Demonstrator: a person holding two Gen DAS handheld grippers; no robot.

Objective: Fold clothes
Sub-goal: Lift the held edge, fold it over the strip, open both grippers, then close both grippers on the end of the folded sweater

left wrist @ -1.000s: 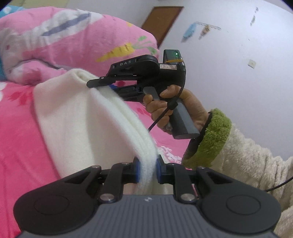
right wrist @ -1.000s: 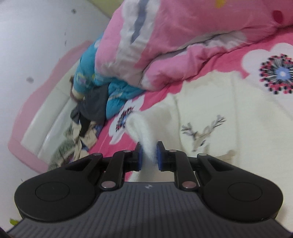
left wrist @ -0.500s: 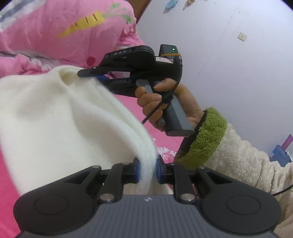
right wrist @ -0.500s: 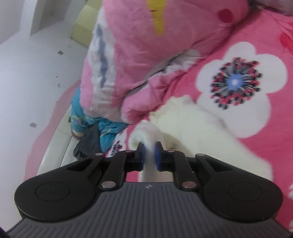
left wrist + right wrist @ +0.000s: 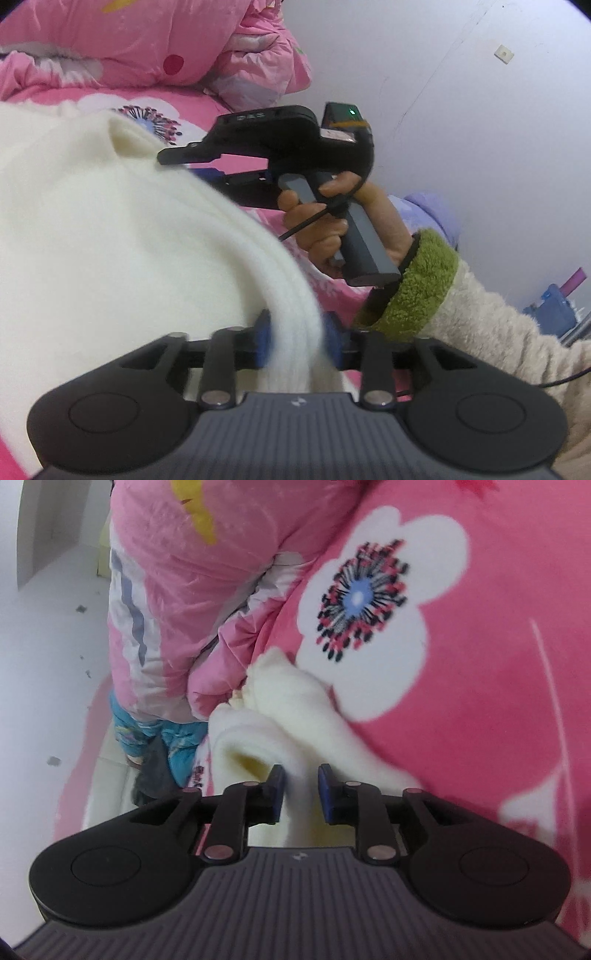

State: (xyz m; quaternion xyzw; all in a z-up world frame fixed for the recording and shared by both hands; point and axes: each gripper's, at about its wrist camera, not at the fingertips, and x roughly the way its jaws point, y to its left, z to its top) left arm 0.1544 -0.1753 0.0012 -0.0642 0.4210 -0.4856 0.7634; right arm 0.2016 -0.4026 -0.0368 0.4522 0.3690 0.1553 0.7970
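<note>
A fluffy cream-white garment [image 5: 110,236] lies over the pink flowered bed sheet [image 5: 498,686]. My left gripper [image 5: 297,341] is shut on its thick edge, which runs between the blue pads. My right gripper [image 5: 301,790] is shut on another edge of the same garment [image 5: 291,709], whose folded layers bunch just ahead of the fingers. In the left wrist view the right gripper [image 5: 184,158] is held by a hand at the garment's far edge, its fingertips against the cloth.
A crumpled pink quilt [image 5: 147,40] [image 5: 177,590] lies at the head of the bed. A blue garment and dark clothes [image 5: 162,749] are piled beside it. A white wall [image 5: 461,110] stands to the right. The person's fuzzy sleeve with green cuff [image 5: 424,284] is close.
Both grippers have carried the garment's edges forward toward the quilt. The garment now lies lower and bunched on the sheet. The jaws of both look a little wider around the cloth.
</note>
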